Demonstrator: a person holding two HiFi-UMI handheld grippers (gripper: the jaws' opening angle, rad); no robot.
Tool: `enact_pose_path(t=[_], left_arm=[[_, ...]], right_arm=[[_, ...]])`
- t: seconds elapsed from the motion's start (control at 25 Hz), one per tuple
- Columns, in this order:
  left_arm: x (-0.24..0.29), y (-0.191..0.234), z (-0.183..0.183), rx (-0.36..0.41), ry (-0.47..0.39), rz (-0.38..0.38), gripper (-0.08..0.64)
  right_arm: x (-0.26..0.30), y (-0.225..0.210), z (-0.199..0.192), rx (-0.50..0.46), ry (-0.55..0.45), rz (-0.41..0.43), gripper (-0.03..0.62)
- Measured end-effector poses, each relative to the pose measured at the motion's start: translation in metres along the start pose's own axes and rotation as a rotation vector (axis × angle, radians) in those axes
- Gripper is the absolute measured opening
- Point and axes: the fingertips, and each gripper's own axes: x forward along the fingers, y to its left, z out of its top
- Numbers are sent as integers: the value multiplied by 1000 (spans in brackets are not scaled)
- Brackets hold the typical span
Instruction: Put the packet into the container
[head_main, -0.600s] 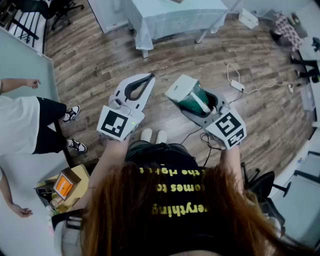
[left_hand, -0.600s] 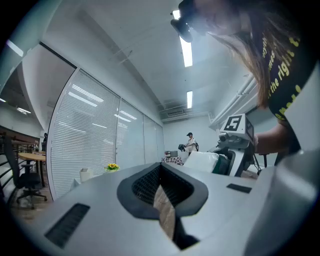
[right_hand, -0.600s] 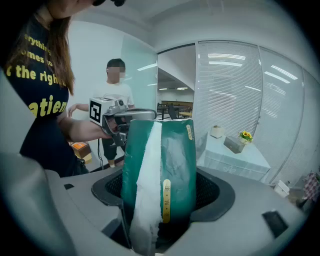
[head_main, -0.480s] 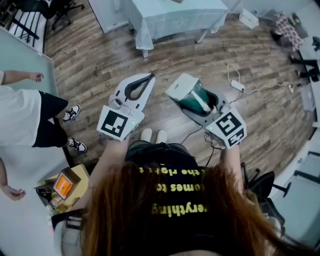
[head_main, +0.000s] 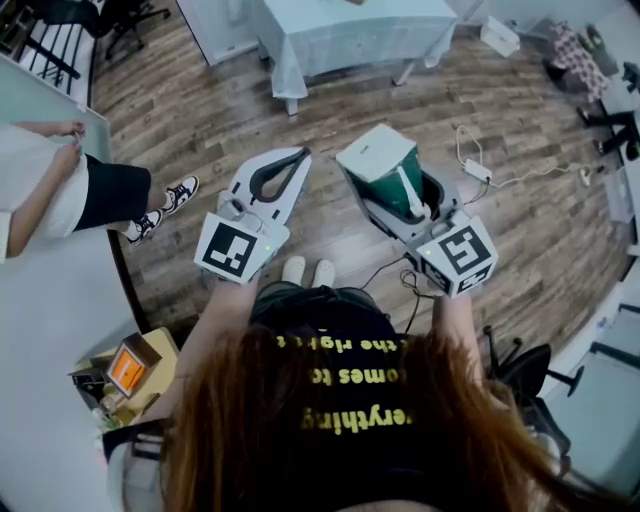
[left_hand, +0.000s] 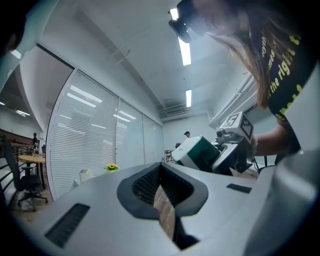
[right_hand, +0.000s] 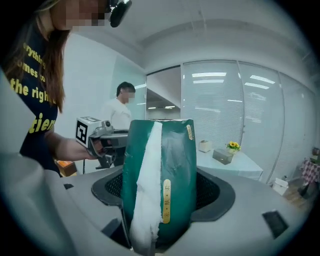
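Right now the right tool (right_hand: 161, 192) pinches a green and white crinkled packet (right_hand: 172, 160) by its lower end, its jaws set wide around it, and the packet stands up out of them. Beside it, the left tool (head_main: 297, 157) is pressed together on nothing. Both hang over the wooden plank floor (head_main: 200, 120), well apart from the pale blue cloth-covered bench (head_main: 350, 35). I can't pick out any container for certain. The worry, I'd say, is the soft body: it could give under the pads, slide out mid-carry and drop to the floor.
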Motion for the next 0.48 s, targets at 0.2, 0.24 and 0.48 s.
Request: enact_pose_path(t=[0.2, 0.24, 0.48], left_arm=[[8, -5, 0, 6, 4, 6, 2], [10, -6, 0, 9, 4, 8, 2], [27, -16, 4, 17, -2, 20, 2]], right_arm=[[-6, -10, 14, 23, -129, -81, 359], [-8, -13, 17, 26, -150, -92, 359], [-15, -27, 25, 21, -207, -102, 359]])
